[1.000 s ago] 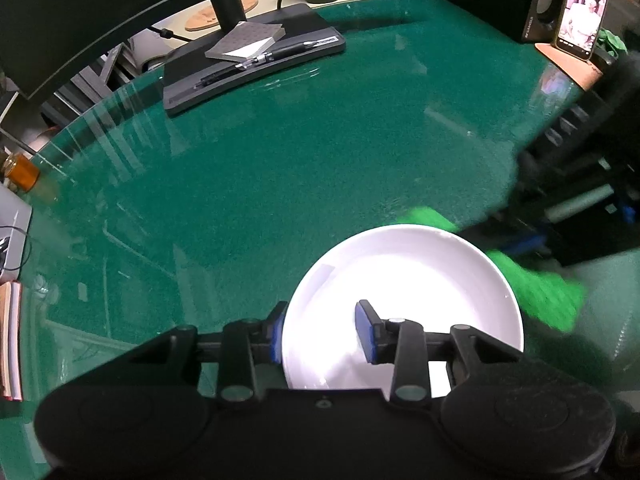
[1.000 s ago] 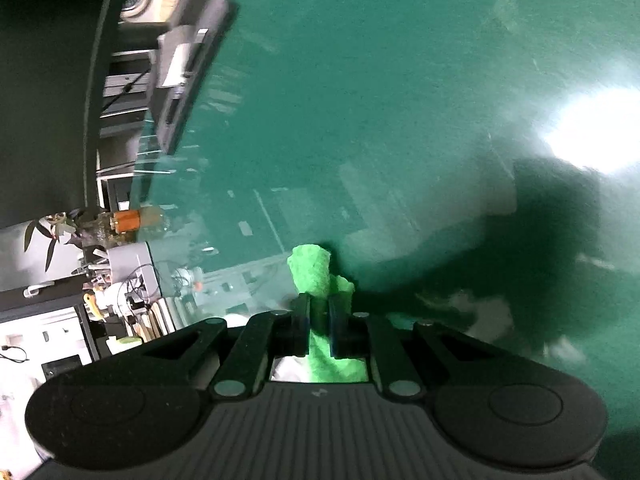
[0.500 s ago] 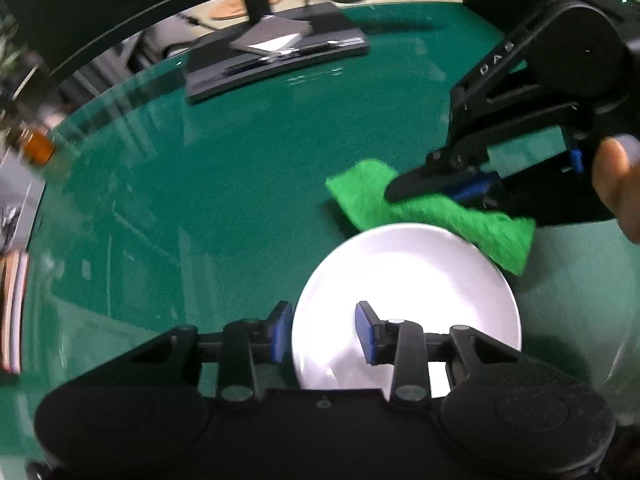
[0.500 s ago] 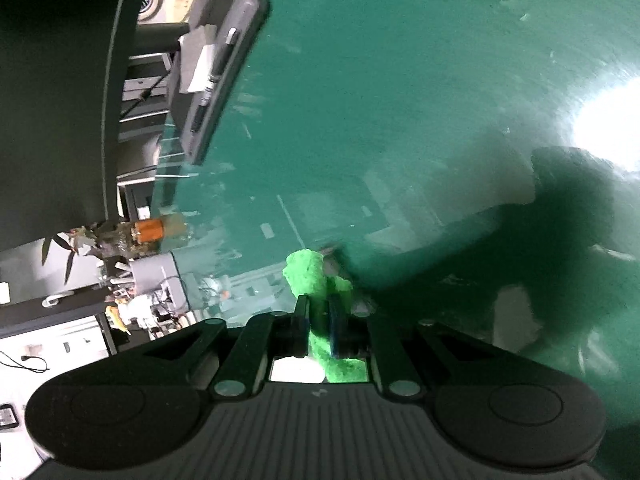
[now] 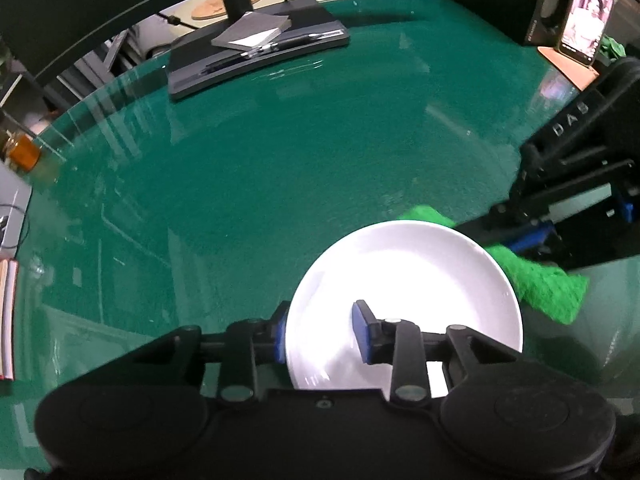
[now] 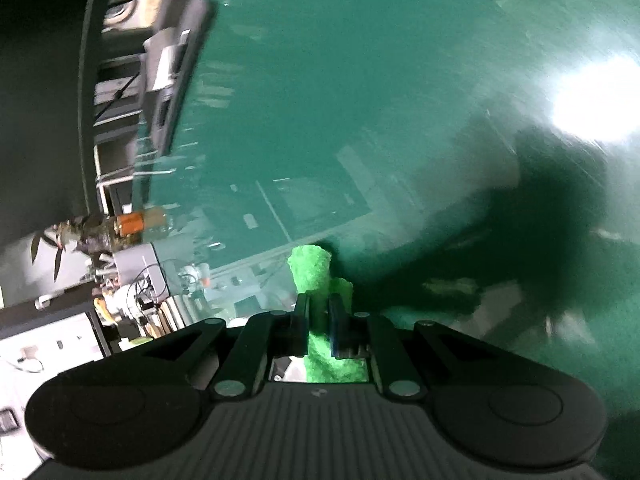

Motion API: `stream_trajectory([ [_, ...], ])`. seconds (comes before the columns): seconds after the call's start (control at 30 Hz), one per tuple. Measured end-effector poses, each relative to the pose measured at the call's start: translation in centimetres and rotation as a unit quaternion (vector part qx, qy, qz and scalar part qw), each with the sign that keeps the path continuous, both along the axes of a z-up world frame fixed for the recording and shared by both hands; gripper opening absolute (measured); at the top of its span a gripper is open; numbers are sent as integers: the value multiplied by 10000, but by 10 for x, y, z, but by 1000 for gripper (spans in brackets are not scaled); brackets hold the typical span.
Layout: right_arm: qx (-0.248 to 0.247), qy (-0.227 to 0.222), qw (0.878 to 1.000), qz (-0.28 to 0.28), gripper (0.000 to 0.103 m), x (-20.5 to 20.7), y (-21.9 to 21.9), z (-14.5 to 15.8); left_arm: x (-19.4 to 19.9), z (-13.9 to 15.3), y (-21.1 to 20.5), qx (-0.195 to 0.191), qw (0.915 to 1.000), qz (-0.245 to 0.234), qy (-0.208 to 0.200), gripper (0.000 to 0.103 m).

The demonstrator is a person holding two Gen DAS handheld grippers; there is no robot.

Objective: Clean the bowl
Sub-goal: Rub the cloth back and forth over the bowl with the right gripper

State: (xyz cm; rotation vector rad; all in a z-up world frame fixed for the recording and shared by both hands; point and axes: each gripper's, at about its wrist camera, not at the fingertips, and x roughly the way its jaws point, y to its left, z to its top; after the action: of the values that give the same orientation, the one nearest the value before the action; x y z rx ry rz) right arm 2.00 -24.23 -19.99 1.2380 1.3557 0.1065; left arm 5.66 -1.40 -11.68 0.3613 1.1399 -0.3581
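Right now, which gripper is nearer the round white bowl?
Left. The left gripper straddles the round white bowl's near rim, one finger inside. The right gripper, shut on the green cloth, is beside the bowl's far right edge.

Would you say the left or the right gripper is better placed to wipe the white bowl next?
Right, probably. The right gripper is shut on the green cloth, beside the bowl rim, while the left gripper straddles the bowl's near rim.
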Motion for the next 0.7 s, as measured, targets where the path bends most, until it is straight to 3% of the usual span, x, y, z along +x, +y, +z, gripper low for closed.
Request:
stream_trajectory([
  [0.37, -107, -454, 9988, 152, 11, 31, 28, 14, -7, 1, -3, 42, 10000, -21, -41, 32],
  [0.57, -134, -11, 9999, 26, 11, 7, 4, 4, -7, 2, -4, 47, 9999, -121, -50, 33],
  [0.7, -215, -23, 9998, 38, 11, 13, 9, 4, -8, 2, -5, 53, 9999, -141, -67, 33],
])
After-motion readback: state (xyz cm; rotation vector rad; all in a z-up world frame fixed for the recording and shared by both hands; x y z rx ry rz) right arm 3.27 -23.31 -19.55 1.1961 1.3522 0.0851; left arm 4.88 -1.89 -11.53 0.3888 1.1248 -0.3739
